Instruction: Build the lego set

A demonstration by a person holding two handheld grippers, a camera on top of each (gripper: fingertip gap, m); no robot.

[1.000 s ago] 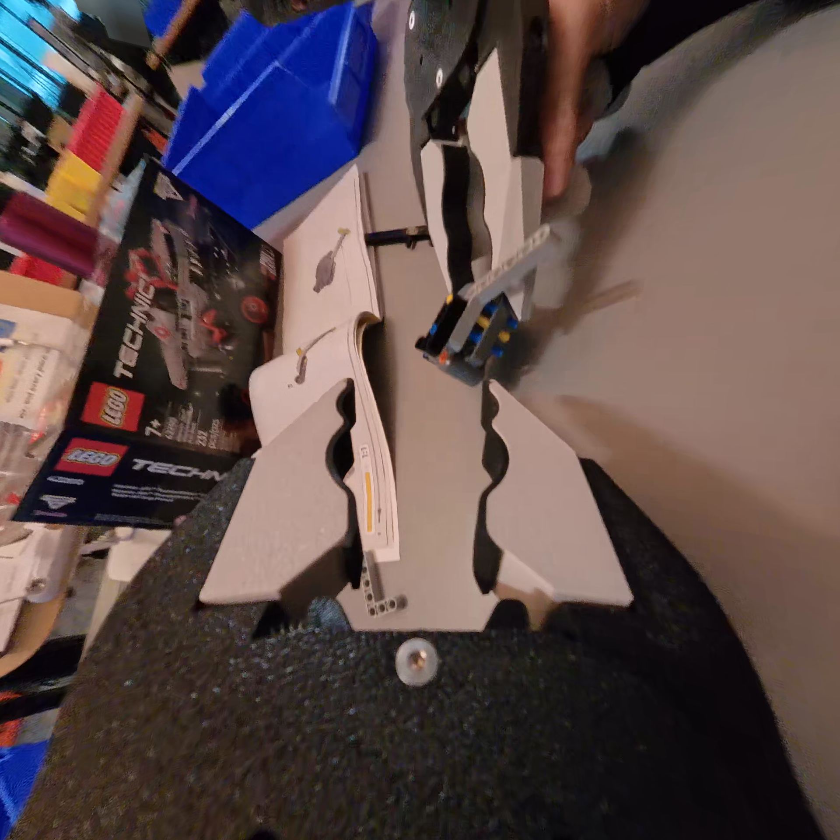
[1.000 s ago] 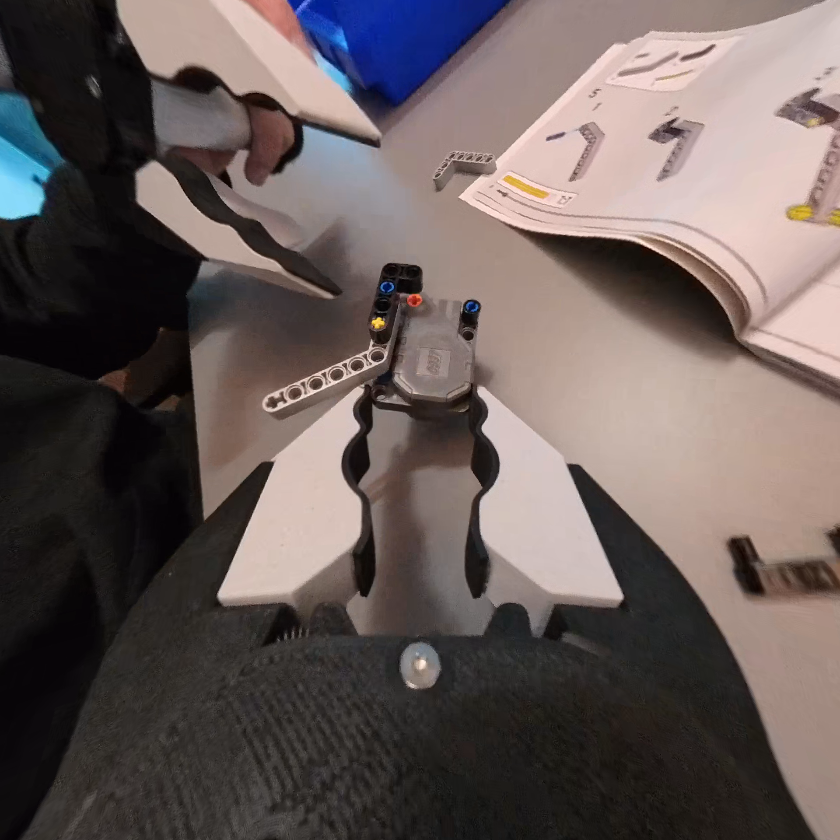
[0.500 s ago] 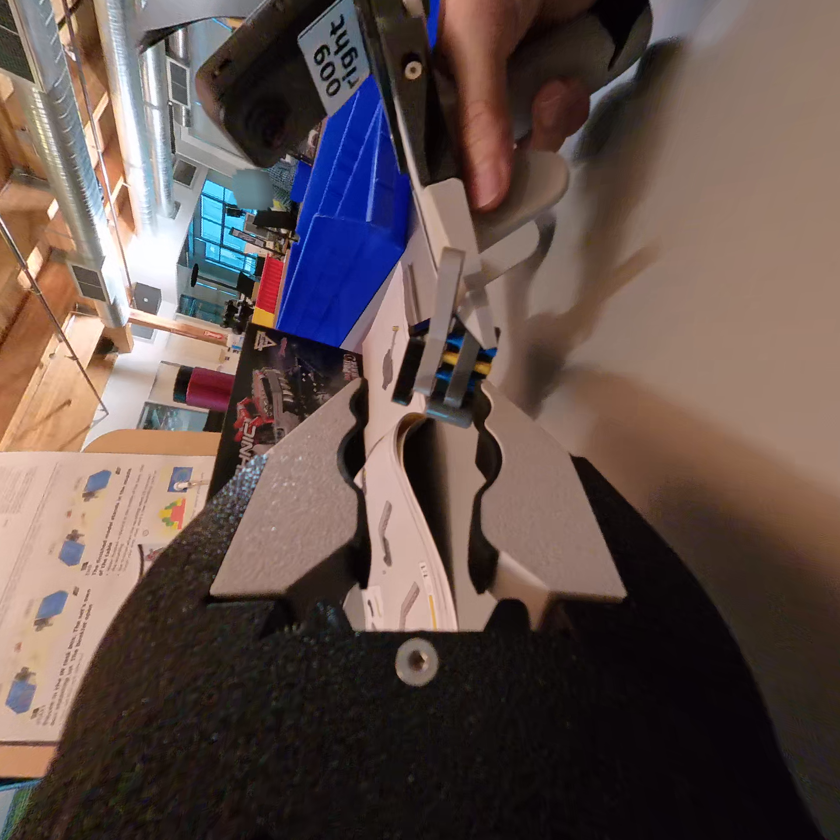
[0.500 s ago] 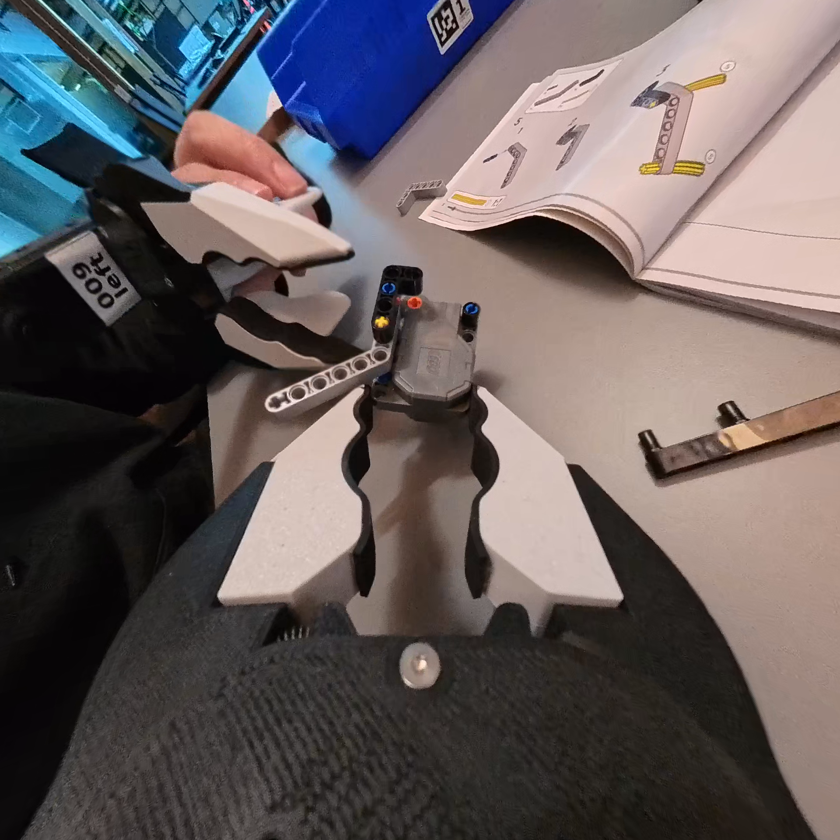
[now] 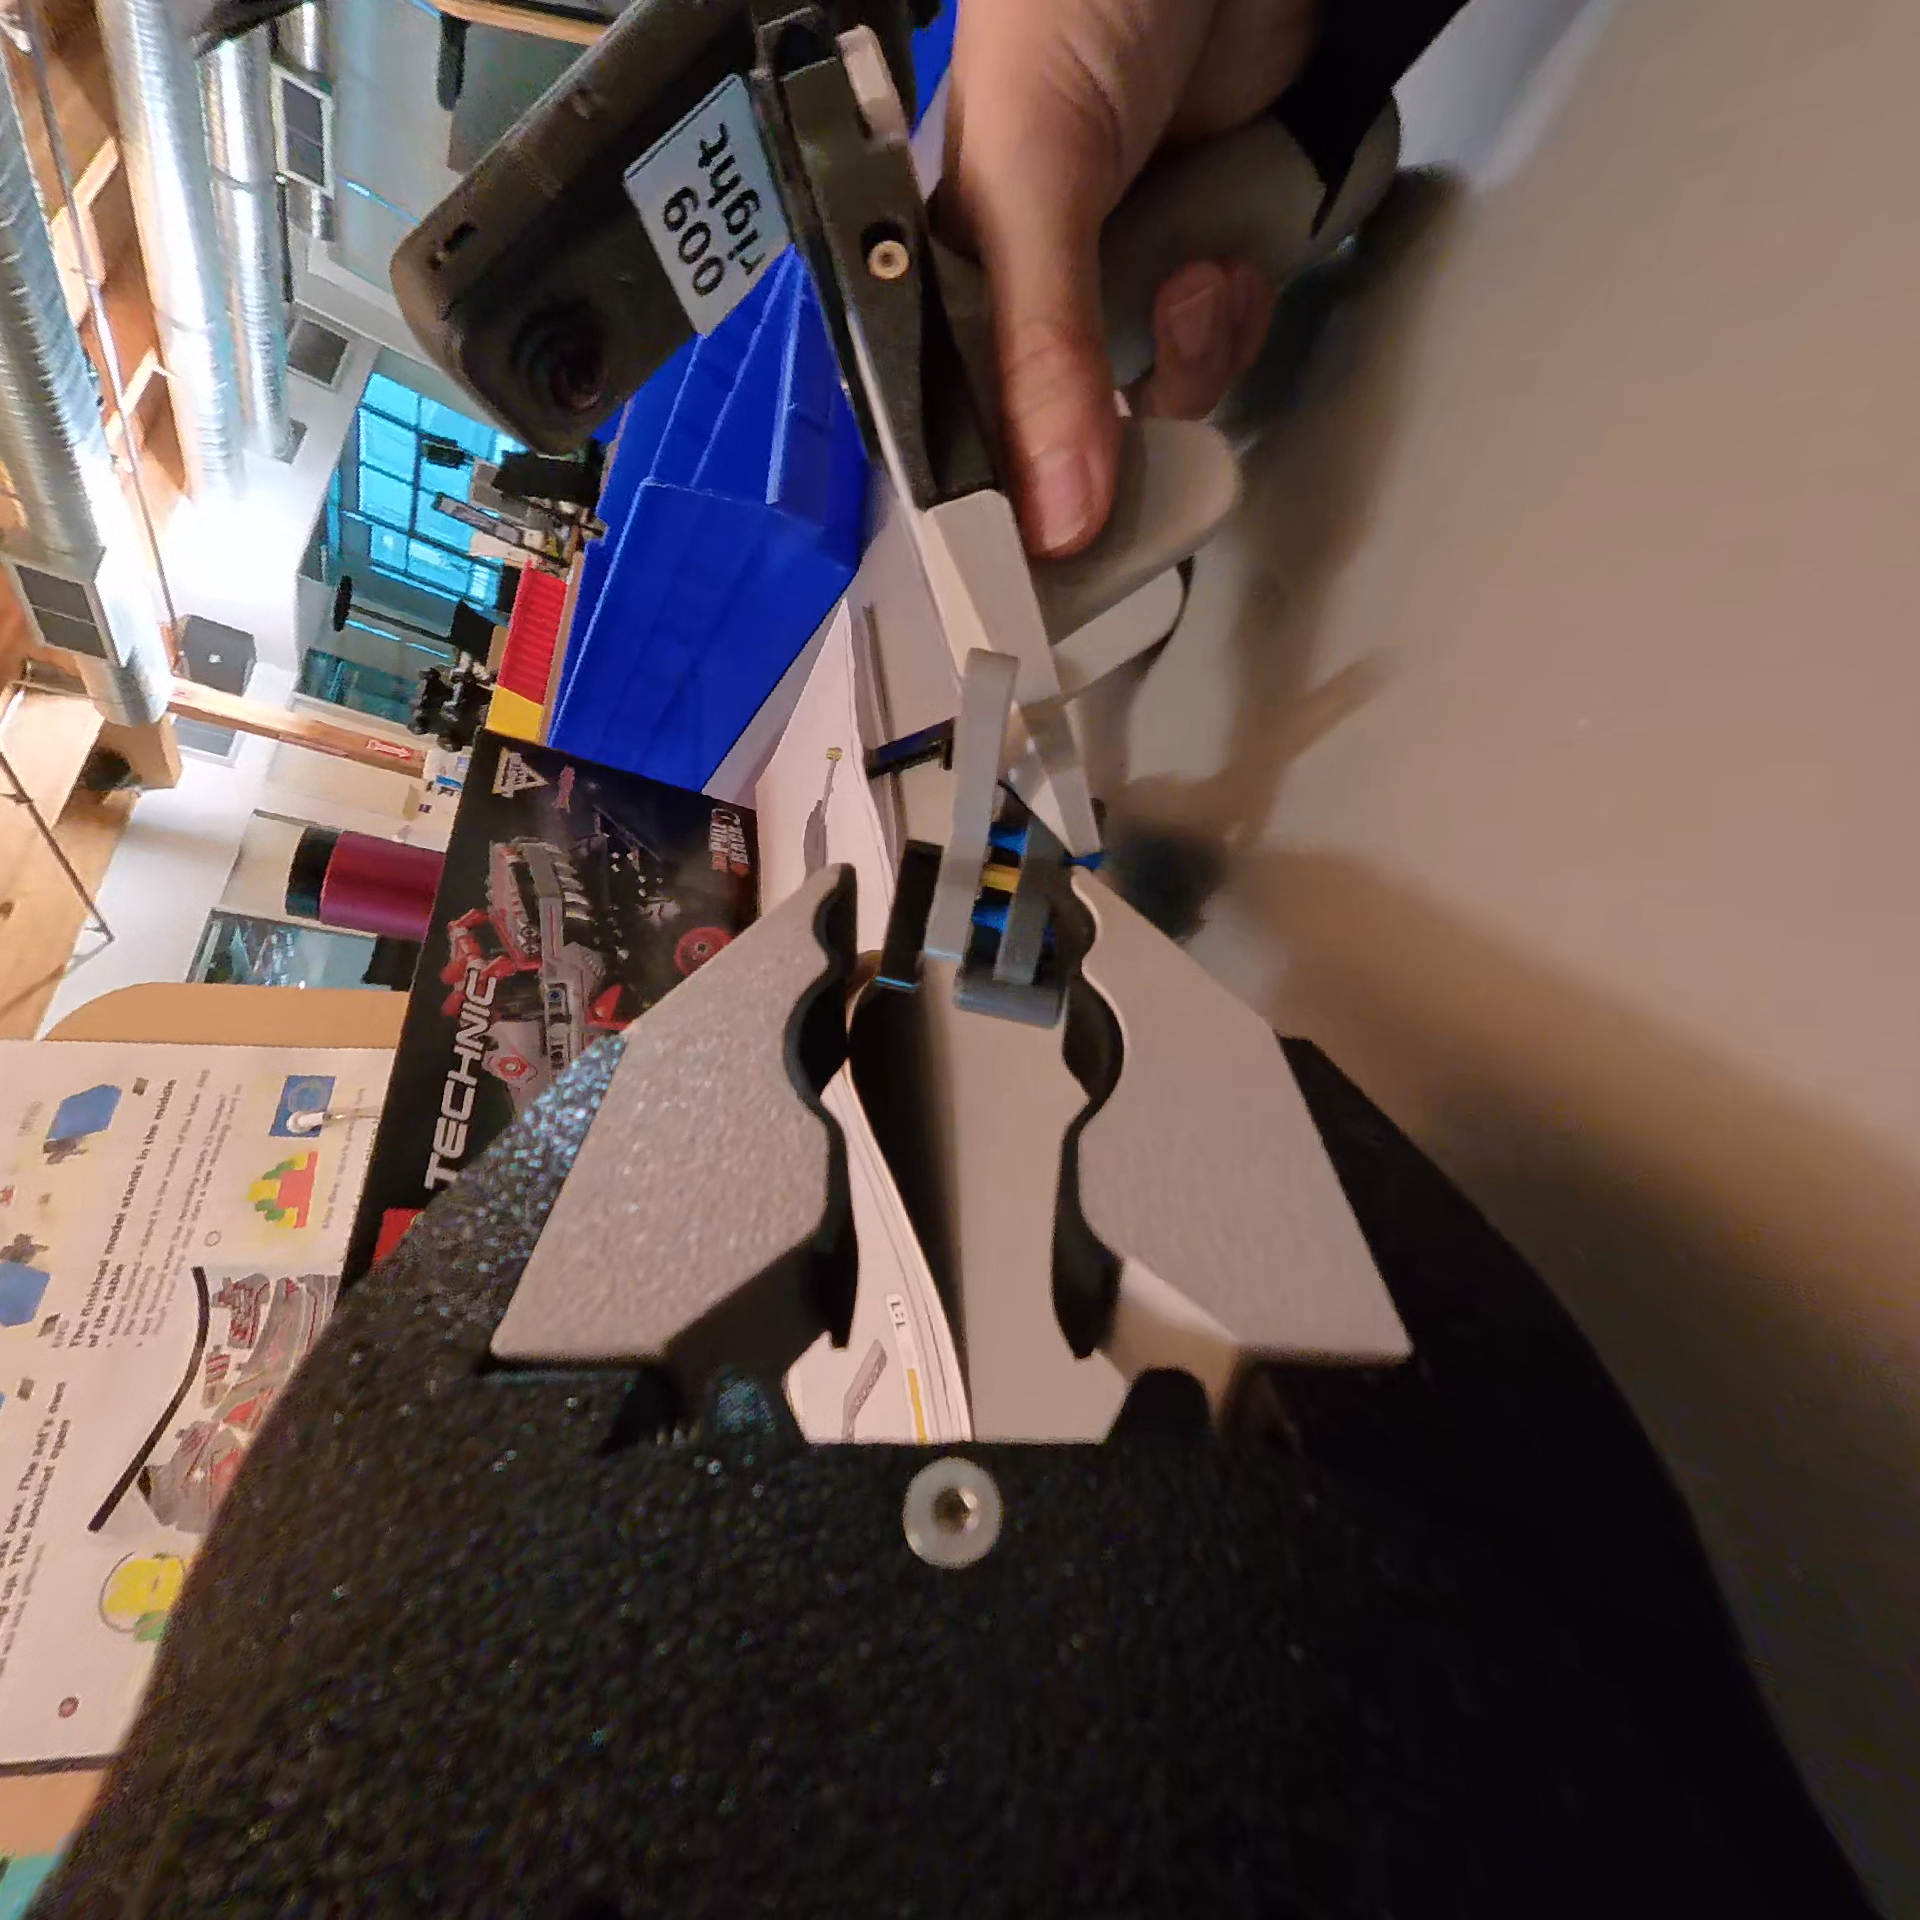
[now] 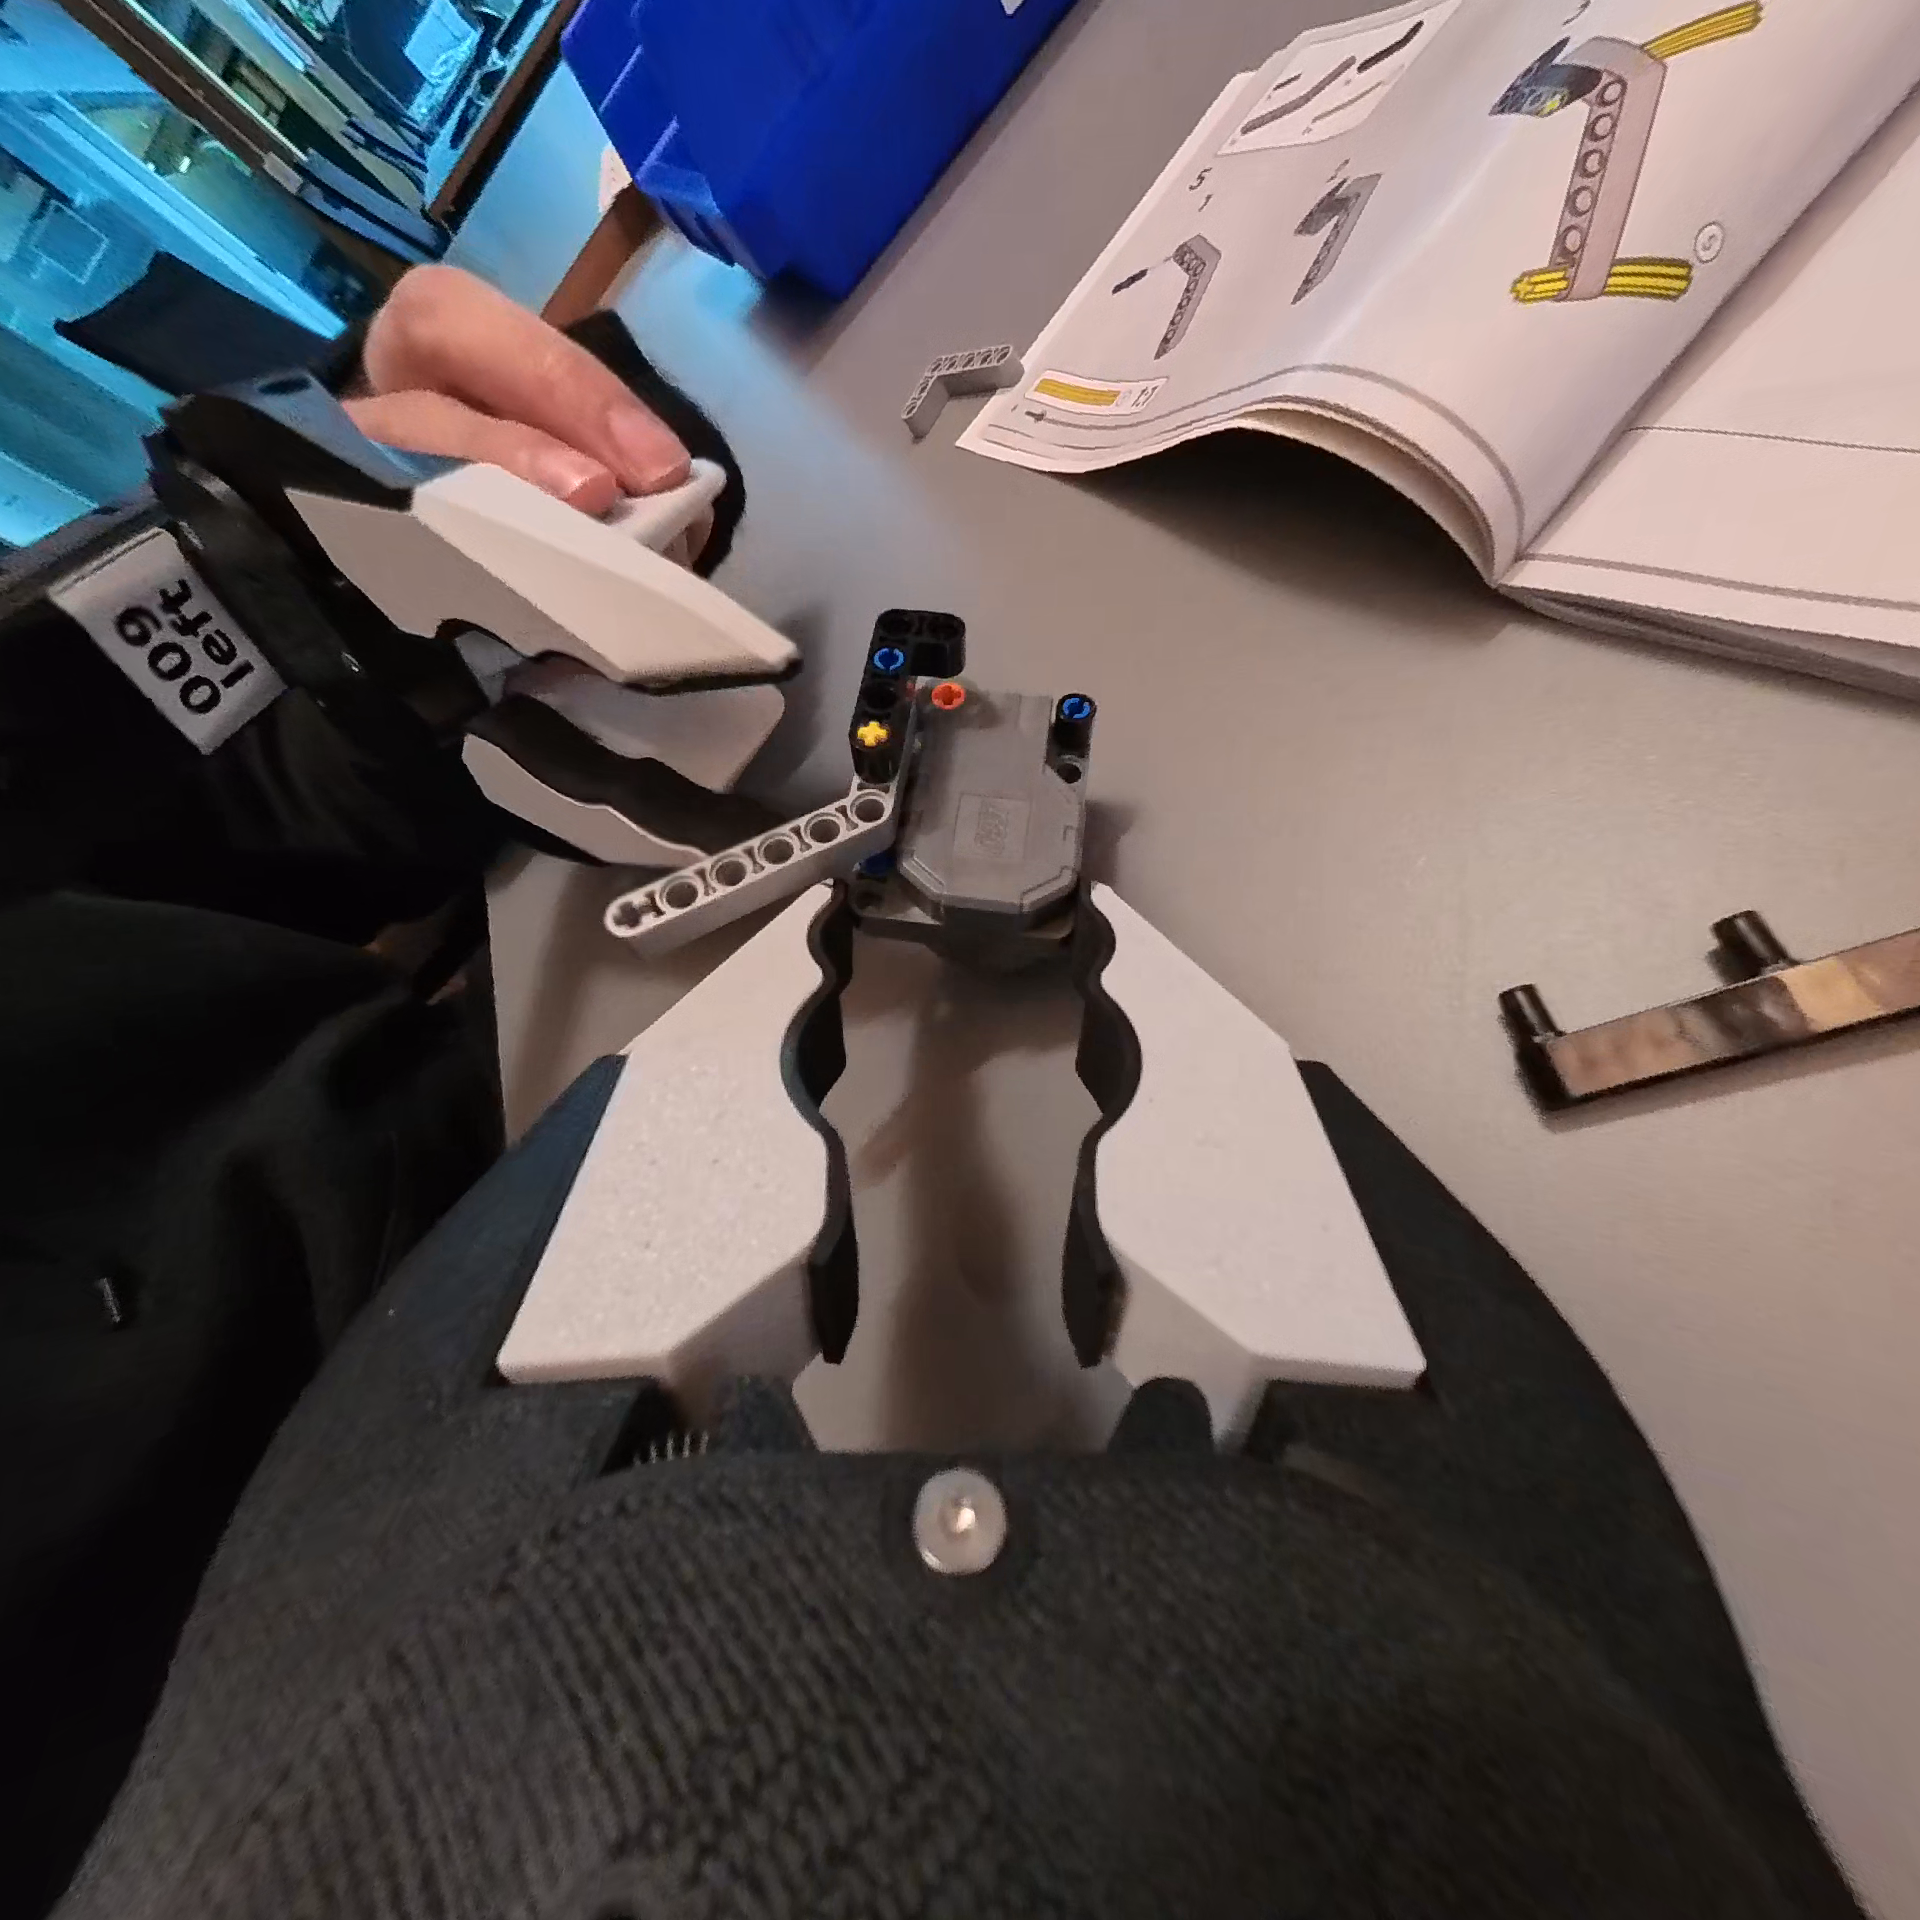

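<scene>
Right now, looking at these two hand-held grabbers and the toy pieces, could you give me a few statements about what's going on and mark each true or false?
1. The right gripper is clamped on the grey Lego assembly. True.
2. The left gripper grips the light grey holed beam. False: its fingers are open and near the beam, not closed on it.
3. The instruction booklet lies open on the table. True.
4. The black bar with pegs is attached to the assembly. False: it lies apart on the table.
5. A small grey bent piece lies beside the booklet's corner. True.
</scene>
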